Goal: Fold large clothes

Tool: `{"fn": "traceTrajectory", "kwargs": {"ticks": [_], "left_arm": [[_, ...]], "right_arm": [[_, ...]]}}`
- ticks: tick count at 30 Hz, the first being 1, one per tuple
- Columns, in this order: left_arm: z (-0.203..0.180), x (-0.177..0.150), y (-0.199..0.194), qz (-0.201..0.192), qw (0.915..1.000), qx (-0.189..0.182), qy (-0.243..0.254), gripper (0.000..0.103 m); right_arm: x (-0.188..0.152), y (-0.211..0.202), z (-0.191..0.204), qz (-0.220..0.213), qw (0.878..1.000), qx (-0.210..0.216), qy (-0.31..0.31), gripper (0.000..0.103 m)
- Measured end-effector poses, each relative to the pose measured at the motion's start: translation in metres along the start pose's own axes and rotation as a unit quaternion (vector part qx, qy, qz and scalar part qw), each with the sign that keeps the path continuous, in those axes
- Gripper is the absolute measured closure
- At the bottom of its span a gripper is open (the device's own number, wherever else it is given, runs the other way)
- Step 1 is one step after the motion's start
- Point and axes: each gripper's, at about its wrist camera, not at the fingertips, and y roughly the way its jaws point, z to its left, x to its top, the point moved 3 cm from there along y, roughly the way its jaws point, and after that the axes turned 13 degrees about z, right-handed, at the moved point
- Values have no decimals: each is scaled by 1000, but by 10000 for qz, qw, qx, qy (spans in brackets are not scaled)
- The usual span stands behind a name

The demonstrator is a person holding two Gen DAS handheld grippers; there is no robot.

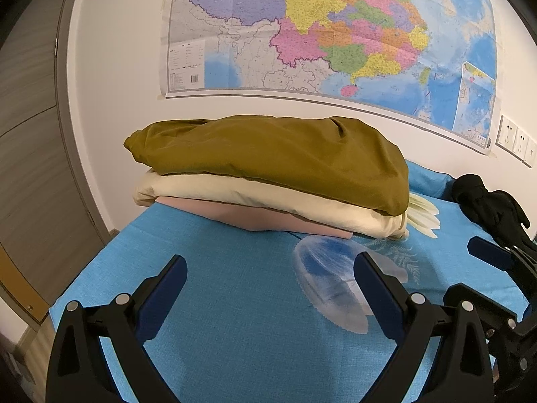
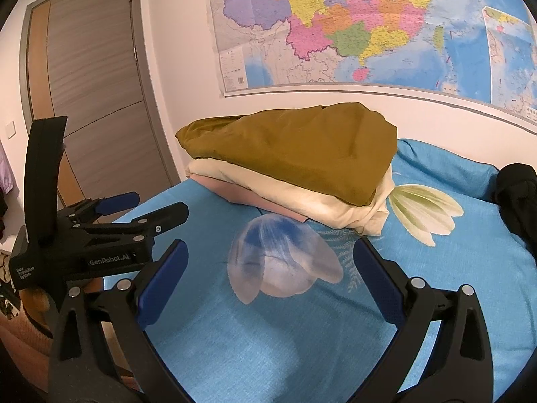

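Both grippers empty, jaws spread wide: left gripper (image 1: pixel 270 268), right gripper (image 2: pixel 270 255), above blue bedsheet (image 1: pixel 235 319). Olive garment (image 1: pixel 268 158) tops folded stack.

A coloured map (image 1: pixel 335 30) is pinned to the white wall, sockets (image 1: pixel 515 141) are set beside it, and a wooden door (image 2: pixel 97 100) is shut.

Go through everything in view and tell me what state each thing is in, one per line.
Left gripper: open, empty, above the bedsheet.
Right gripper: open, empty.
Olive garment: folded, top of the stack.
Cream garment: folded, middle.
Pink garment: folded, bottom.
Black garment: unfolded, bunched on the blue bedsheet.
Door: closed.
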Motion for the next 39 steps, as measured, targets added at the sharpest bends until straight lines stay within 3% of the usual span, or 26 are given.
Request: {"fn": "traceTrajectory", "kwargs": {"ticks": [39], "left_arm": [[-5,3,-4,-41,10000,1,72,7]], "right_arm": [[-1,-3,-2,-31,10000,23,59,6]]}}
